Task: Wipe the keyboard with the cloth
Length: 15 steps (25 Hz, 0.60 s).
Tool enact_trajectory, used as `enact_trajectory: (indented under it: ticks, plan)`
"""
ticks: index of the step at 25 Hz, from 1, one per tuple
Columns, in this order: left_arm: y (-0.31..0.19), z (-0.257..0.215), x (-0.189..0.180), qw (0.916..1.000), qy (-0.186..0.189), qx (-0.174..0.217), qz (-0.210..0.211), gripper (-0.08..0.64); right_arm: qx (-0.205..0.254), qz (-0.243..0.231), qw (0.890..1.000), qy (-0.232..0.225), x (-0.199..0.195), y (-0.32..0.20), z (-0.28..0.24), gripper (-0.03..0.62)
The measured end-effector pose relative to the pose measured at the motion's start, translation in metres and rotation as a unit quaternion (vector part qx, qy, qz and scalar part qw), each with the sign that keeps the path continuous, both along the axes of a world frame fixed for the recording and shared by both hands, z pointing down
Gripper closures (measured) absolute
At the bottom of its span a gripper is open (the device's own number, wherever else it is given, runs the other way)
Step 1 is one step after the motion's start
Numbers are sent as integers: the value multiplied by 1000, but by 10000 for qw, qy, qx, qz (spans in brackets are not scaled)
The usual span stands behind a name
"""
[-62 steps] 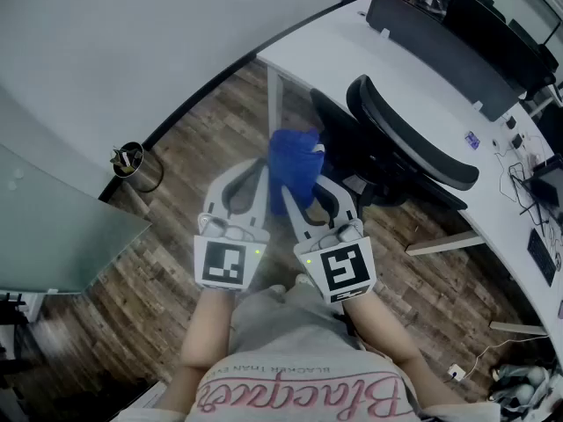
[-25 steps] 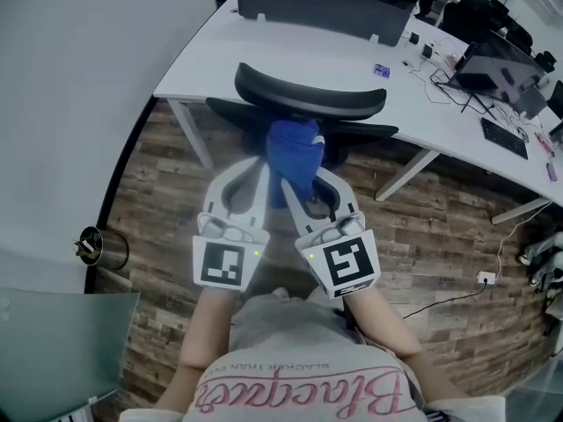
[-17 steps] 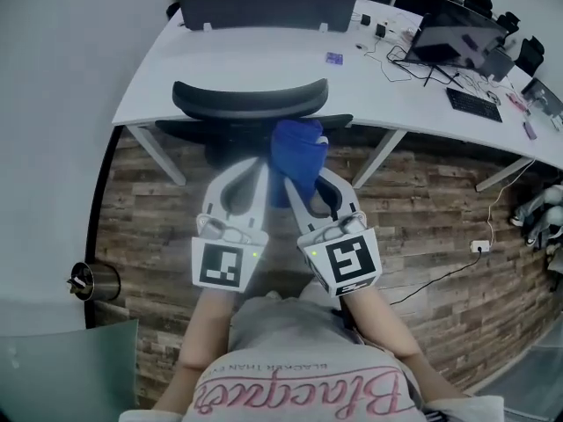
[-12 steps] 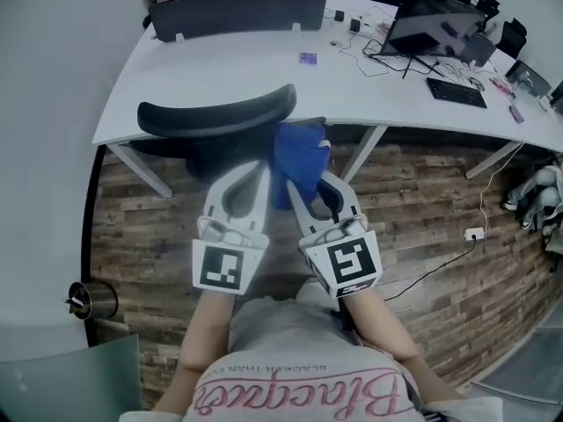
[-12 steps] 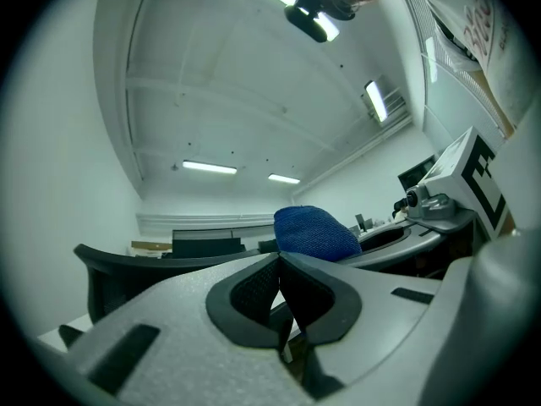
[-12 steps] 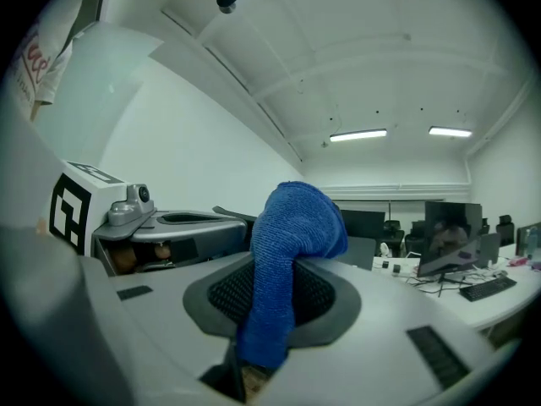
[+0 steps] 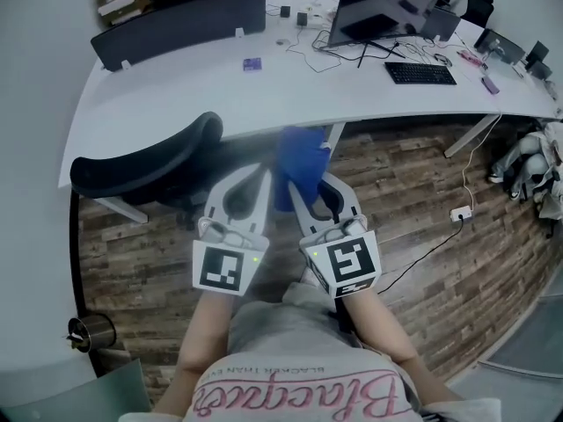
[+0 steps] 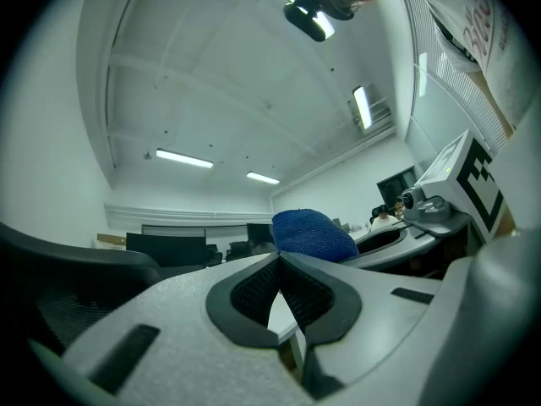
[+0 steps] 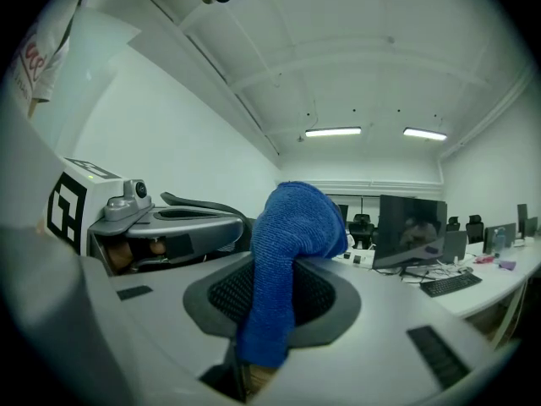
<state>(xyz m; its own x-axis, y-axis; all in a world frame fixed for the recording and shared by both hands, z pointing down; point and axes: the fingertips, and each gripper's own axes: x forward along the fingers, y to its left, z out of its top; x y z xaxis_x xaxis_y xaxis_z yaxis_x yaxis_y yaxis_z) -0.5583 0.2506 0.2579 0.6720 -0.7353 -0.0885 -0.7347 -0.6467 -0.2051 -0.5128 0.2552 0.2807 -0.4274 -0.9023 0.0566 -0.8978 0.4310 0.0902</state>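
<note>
My right gripper (image 7: pixel 299 181) is shut on a blue cloth (image 7: pixel 299 158) that bunches up over its tips; the cloth (image 9: pixel 287 252) drapes between the jaws in the right gripper view. My left gripper (image 7: pixel 262 176) is shut with nothing in it, held just left of the right one, its jaws (image 8: pixel 279 260) meeting at the tips. Both hang above the floor in front of a white desk (image 7: pixel 193 82). A black keyboard (image 7: pixel 420 73) lies on the desk at the far right, before a dark monitor (image 7: pixel 387 11); the keyboard (image 9: pixel 446 284) is also in the right gripper view.
A black office chair (image 7: pixel 149 170) stands at the desk's near edge, left of the grippers. A dark divider panel (image 7: pixel 180 29) runs along the desk's far side. Cables and small items lie near the monitor. A power strip (image 7: pixel 459 214) and cable lie on the wood floor. A bin (image 7: pixel 88 332) stands lower left.
The view has swung right along the desk: the chair slid left, and the monitor and keyboard came nearer the middle. Both grippers keep the same pose, the cloth still held.
</note>
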Motion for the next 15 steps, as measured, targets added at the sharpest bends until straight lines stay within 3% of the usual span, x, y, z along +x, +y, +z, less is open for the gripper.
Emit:
enact_trajectory:
  ticks: [15]
  plan:
    - [-64,8,183,9974,20,-73,711,555,-162,638,9978,104,177,-56,15,506]
